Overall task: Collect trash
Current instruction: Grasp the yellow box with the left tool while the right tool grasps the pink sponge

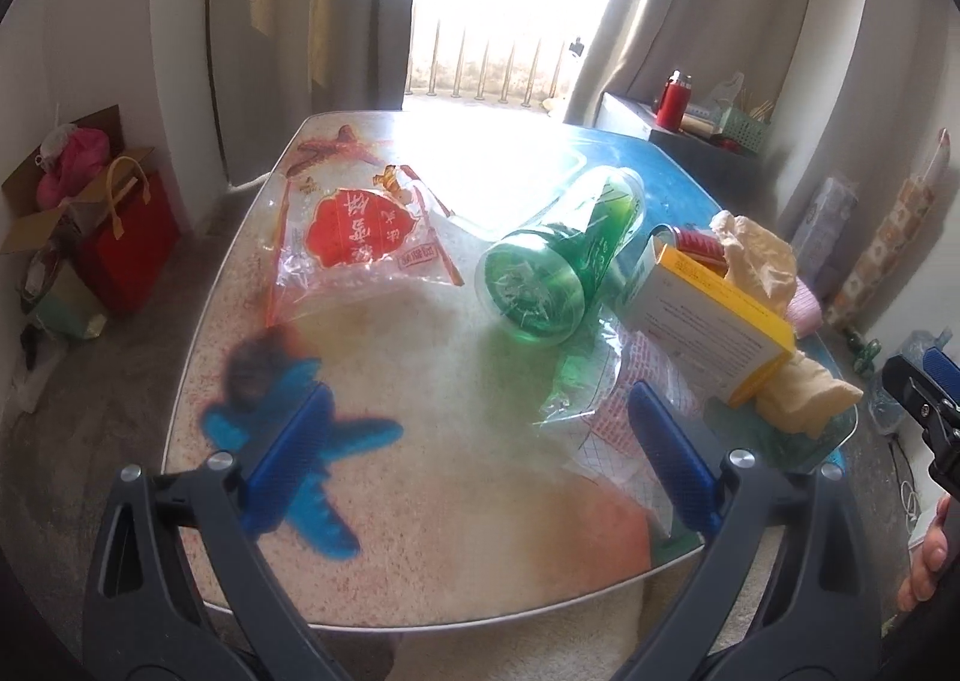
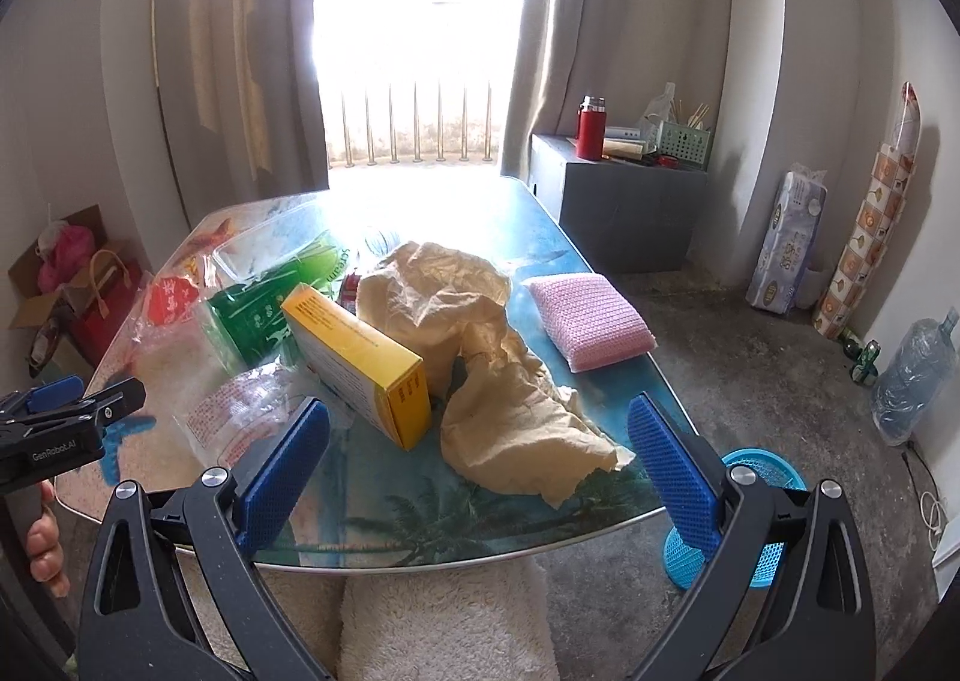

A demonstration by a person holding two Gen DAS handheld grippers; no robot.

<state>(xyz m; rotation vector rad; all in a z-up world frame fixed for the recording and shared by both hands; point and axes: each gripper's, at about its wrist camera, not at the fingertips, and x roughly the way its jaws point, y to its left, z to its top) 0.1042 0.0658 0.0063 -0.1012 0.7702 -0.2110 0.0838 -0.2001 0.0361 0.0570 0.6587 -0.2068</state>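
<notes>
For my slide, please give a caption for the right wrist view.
Open right gripper faces crumpled paper, yellow box and pink sponge.

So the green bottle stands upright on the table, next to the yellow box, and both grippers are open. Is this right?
Not quite. The green bottle lies on its side on the table, as the left wrist view shows. The rest holds: it is next to the yellow box, and the left gripper and right gripper are open.

Desk: glossy glass top. Green bottle: clear plastic. Brown paper: crumpled, matt. Fingers: textured blue pads.
</notes>
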